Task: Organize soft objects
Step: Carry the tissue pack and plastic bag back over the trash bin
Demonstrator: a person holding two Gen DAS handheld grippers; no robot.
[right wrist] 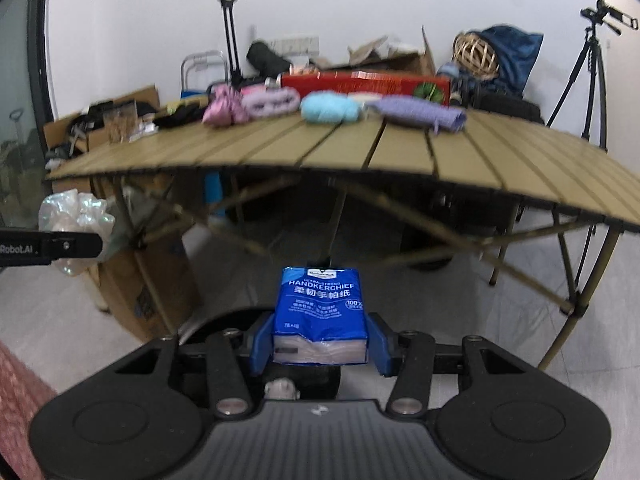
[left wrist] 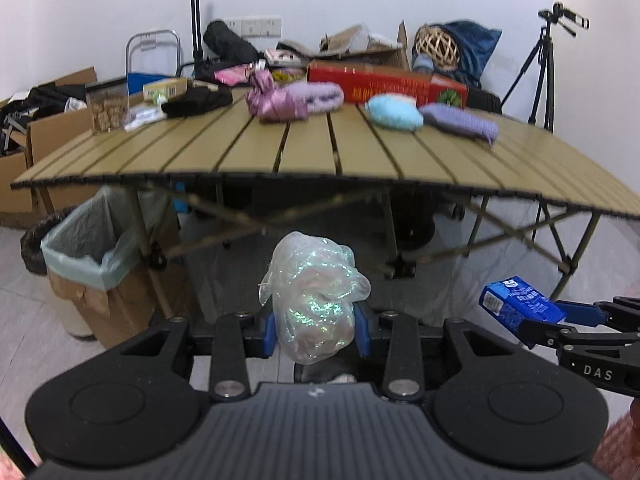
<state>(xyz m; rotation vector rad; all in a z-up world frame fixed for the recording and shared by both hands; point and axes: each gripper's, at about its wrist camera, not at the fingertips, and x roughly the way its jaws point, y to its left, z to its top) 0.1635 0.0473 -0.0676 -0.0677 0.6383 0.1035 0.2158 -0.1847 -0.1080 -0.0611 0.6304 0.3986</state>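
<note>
We hold our left gripper [left wrist: 316, 334] low in front of the table edge, aimed forward and tilted downward, its blue pads [left wrist: 269, 334] pressed against a shimmering plastic bundle [left wrist: 314, 300] that bulges up between them. Our right gripper [right wrist: 320, 346] sits just to its right at about the same height, tilted down alike, its blue pads [right wrist: 260, 346] clamped on the sides of a blue tissue pack [right wrist: 320, 312]. The two grippers stay apart, side by side.
</note>
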